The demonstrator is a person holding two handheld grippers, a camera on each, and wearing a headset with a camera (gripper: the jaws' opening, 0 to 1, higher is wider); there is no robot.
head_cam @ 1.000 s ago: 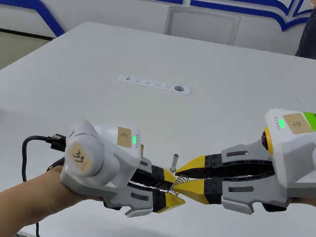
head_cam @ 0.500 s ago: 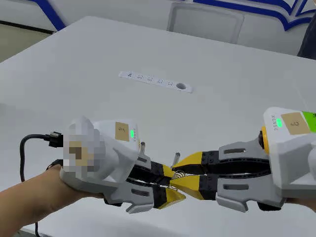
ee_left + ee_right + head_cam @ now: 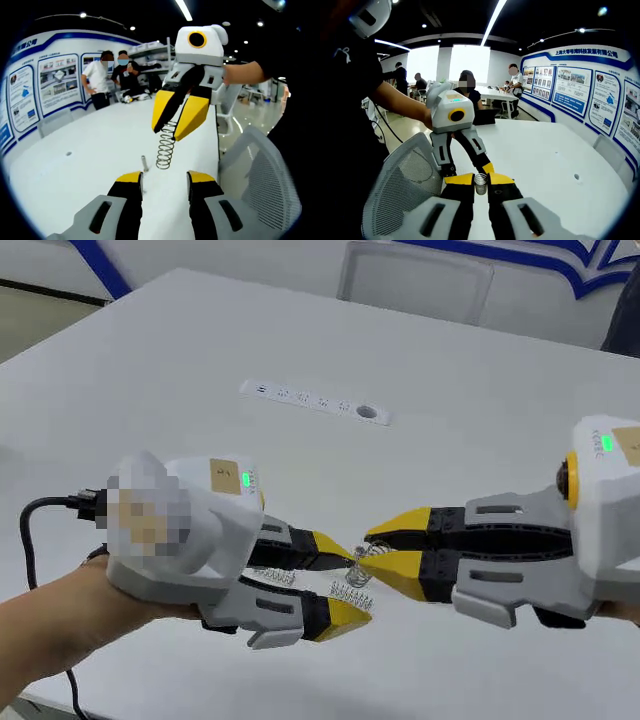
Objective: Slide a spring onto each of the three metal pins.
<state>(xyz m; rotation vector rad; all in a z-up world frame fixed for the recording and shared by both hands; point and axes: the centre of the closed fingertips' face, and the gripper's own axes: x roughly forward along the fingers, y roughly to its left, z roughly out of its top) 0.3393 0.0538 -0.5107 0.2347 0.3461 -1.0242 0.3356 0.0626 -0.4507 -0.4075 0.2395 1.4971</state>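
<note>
- The right tool (image 3: 368,552) has its jaws pinched on the top end of a spring (image 3: 165,149), which hangs free below the tips.
- The left tool (image 3: 165,179) is wide open with nothing between its jaws, facing the right tool tip to tip.
- A pin (image 3: 144,162) stands upright on the worktop (image 3: 200,360). In the left gripper view it is just beside the spring's lower end, at its 9 o'clock.
- In the head view a loose spring (image 3: 351,596) lies on the worktop at 7 o'clock of the right tool's tips.

Three springs (image 3: 350,596), one pin (image 3: 144,163), one power strip (image 3: 314,402).
</note>
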